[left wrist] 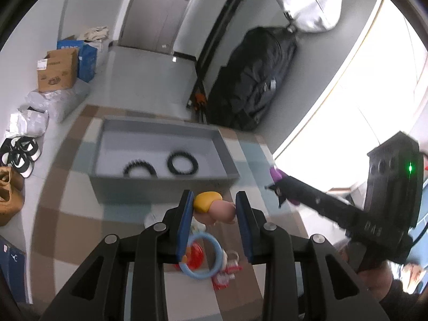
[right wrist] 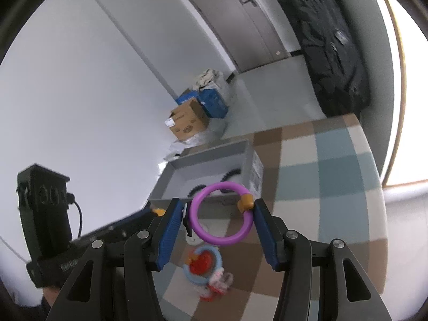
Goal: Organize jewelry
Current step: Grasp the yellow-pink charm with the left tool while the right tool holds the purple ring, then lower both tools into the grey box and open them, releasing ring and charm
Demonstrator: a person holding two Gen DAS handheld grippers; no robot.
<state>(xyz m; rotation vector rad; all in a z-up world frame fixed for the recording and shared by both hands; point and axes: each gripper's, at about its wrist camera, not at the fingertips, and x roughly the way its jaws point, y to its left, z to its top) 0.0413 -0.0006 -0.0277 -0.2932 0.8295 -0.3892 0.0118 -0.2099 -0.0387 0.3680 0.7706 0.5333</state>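
Note:
My left gripper [left wrist: 214, 208] is shut on a pink toy piece with a yellow cap [left wrist: 214, 206], held above the checked table. My right gripper [right wrist: 219, 214] is shut on a purple ring with an orange bead [right wrist: 222, 214], also lifted; it shows at the right of the left wrist view [left wrist: 281, 184]. A grey tray [left wrist: 163, 184] stands ahead and holds two black bracelets [left wrist: 182, 163], and it shows in the right wrist view [right wrist: 208, 155] too. A light blue ring [left wrist: 206, 256] and a red piece [left wrist: 195, 256] lie on the cloth under the grippers.
The checked tablecloth [right wrist: 321, 176] covers the table. Cardboard and blue boxes [left wrist: 67, 64], bags and shoes [left wrist: 21, 155] are on the floor to the left. A black jacket [left wrist: 254, 80] hangs behind the table. A door [right wrist: 240, 21] is at the back.

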